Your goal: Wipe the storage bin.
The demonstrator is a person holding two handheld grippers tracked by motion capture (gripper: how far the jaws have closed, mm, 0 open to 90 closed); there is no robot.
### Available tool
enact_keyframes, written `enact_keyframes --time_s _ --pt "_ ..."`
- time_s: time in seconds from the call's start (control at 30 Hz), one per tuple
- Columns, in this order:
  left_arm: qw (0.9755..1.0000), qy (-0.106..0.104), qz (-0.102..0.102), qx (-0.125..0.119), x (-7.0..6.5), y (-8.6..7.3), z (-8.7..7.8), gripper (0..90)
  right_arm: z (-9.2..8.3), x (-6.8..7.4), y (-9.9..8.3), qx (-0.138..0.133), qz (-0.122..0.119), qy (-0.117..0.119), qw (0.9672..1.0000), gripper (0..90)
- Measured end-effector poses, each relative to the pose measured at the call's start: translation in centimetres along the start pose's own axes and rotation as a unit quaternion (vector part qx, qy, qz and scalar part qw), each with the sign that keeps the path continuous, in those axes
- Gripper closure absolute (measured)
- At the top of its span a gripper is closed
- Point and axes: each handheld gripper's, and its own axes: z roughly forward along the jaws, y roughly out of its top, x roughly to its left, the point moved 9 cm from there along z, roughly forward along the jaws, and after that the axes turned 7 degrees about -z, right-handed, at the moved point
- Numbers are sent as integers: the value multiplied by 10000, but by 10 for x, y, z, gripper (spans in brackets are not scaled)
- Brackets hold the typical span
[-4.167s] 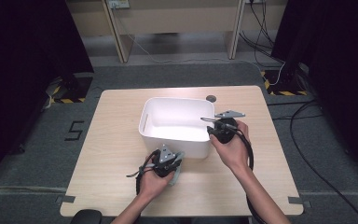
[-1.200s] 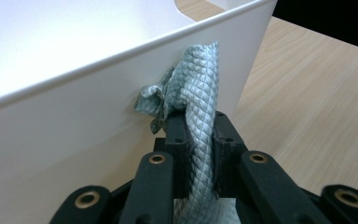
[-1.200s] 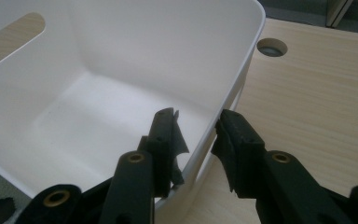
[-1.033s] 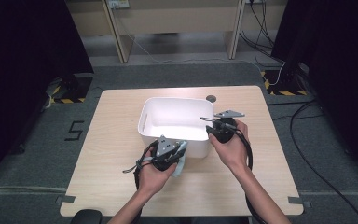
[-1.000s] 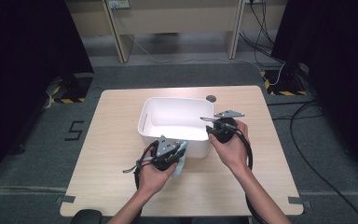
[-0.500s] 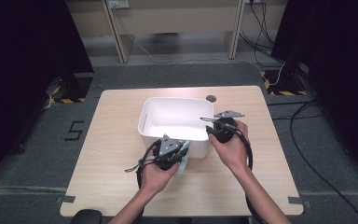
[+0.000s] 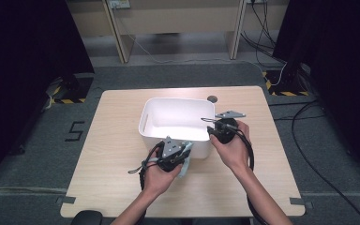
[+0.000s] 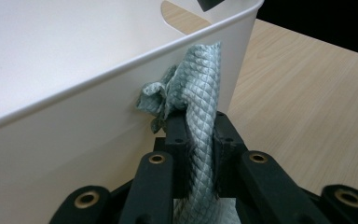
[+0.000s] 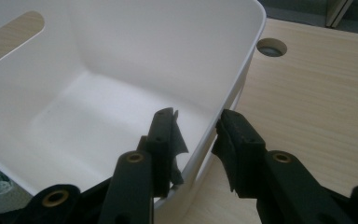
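On the bench (image 7: pixel 112 140), the left tongs (image 8: pixel 200 135) are clamped on a grey-green cloth (image 8: pixel 198 88) pressed against the outside of the white tub's (image 7: pixel 168 136) near wall just below its rim, while the right tongs (image 9: pixel 196 135) straddle the tub's right wall with one jaw inside and one outside, slightly apart.

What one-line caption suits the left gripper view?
Left claw shut on a teal cloth, pressing it against the white bin's outer wall.

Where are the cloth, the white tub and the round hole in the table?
cloth (image 8: pixel 200 93), left gripper view, on its scaly upper fold.
white tub (image 7: pixel 152 123), high view, on its left wall.
round hole (image 9: pixel 271 47), right gripper view, on its middle.
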Motion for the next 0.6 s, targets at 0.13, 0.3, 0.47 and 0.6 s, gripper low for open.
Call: enact_keyframes --time_s 0.13,0.3,0.47,0.6 --pt "10000 -7 -5 44 0 -3 3 797 0 0 0 -8 1 -2 10000 668" --pt "9999 -20 -30 104 0 -8 7 797 0 0 0 2 3 2 10000 667" --pt "9999 -10 -31 142 -1 -12 10 797 0 0 0 3 4 8 10000 667" --pt "9998 2 4 193 0 -16 12 797 0 0 0 0 2 15 10000 666"
